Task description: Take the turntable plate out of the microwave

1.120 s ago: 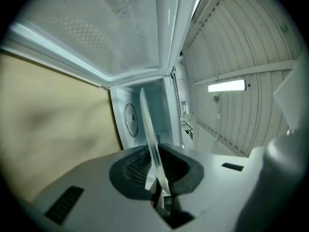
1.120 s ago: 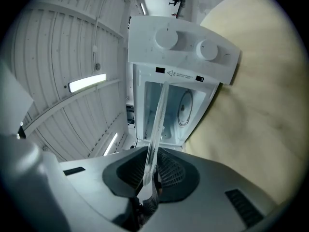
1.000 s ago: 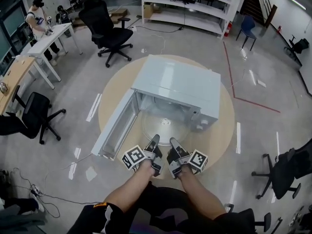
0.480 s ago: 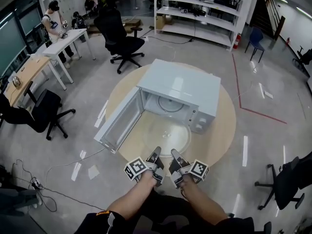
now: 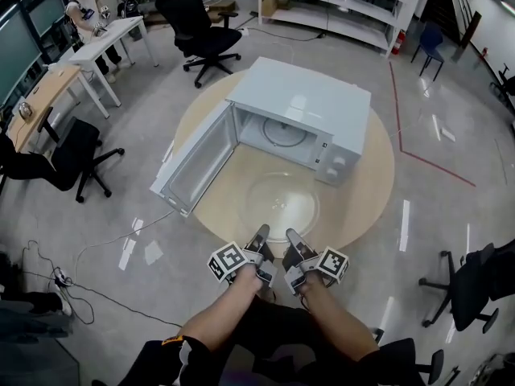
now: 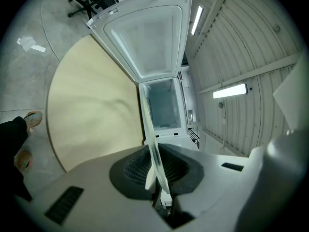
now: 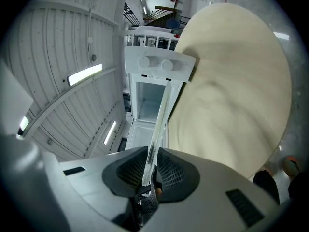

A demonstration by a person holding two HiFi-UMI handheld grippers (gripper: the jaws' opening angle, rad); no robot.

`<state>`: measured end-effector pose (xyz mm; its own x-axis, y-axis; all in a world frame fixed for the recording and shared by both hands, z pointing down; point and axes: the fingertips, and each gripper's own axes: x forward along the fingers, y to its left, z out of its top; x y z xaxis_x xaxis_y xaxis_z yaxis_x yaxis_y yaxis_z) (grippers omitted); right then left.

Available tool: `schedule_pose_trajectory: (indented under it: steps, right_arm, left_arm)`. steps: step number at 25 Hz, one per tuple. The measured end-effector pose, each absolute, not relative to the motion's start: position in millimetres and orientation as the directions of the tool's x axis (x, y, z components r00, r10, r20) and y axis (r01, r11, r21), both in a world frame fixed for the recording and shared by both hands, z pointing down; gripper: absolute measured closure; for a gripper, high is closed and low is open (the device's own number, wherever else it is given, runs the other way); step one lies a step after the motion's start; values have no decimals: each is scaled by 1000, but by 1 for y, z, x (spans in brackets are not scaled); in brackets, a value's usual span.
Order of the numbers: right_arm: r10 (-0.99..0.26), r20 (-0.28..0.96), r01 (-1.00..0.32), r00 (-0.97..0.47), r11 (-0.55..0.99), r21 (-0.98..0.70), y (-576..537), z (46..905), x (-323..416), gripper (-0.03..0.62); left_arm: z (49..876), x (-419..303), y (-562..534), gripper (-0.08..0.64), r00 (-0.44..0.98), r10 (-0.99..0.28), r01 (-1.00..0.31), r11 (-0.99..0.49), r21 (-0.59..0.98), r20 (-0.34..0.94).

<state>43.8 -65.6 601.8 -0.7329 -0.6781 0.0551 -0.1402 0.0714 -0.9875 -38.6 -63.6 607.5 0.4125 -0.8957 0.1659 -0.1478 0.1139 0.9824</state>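
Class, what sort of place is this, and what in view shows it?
Probably a research lab or workshop: desks with office chairs, white shelving, and a microwave on a round table mid-floor.

Round table (image 5: 362, 203), pale wood top, stands on glossy grey floor (image 5: 451, 240). White microwave (image 5: 306, 103) sits directly on tabletop, far half. Its door (image 5: 197, 167) swung open to left, outer end over table's left rim. On floor: black office chair (image 5: 76, 163) left of table, thin cable (image 5: 113, 272) near left, red line (image 5: 418, 155) right.
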Motion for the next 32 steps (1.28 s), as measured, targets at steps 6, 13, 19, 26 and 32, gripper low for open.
schedule_pose_trajectory:
  steps: [6, 13, 19, 26, 32]
  right_arm:
    - [-675, 98, -149, -731, 18, -989, -60, 626, 44, 534]
    - [-689, 147, -148, -710, -58, -987, -62, 651, 46, 534]
    - [-696, 121, -114, -708, -56, -992, -69, 658, 46, 532]
    - [-690, 139, -80, -710, -117, -990, -73, 668, 45, 532]
    - [-659, 208, -100, -722, -197, -975, -68, 679, 45, 532]
  left_arm:
    - [631, -39, -58, 474, 406, -888, -166, 159, 973, 214]
    - [651, -38, -63, 474, 405, -876, -178, 204, 963, 261]
    - [661, -37, -68, 474, 412, -865, -173, 235, 957, 287]
    - [666, -39, -74, 480, 400, -862, -164, 267, 950, 311]
    - [671, -39, -75, 491, 389, -854, -159, 306, 939, 344]
